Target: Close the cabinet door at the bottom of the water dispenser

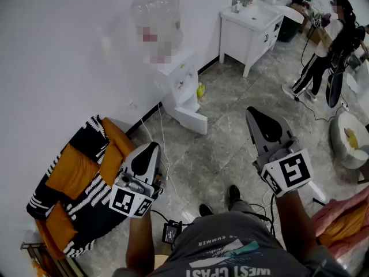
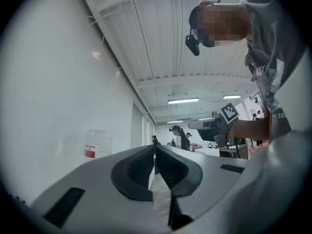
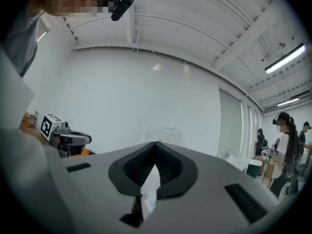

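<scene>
White door [image 1: 194, 120] beyond right hand-held gripper [image 1: 253, 113]

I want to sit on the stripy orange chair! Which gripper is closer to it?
Left. The left gripper hangs just beside the stripy orange chair, by its right edge in the head view. The right gripper is much farther away, across the grey floor.

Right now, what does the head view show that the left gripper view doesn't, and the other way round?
Only the head view: the dispenser with its bottom cabinet door standing open, a yellow bottle beside it, and the striped seat. Only the left gripper view: the ceiling lights, and the left gripper with its jaws meeting and nothing between them. Both: the water jug on the dispenser and the right gripper.
</scene>
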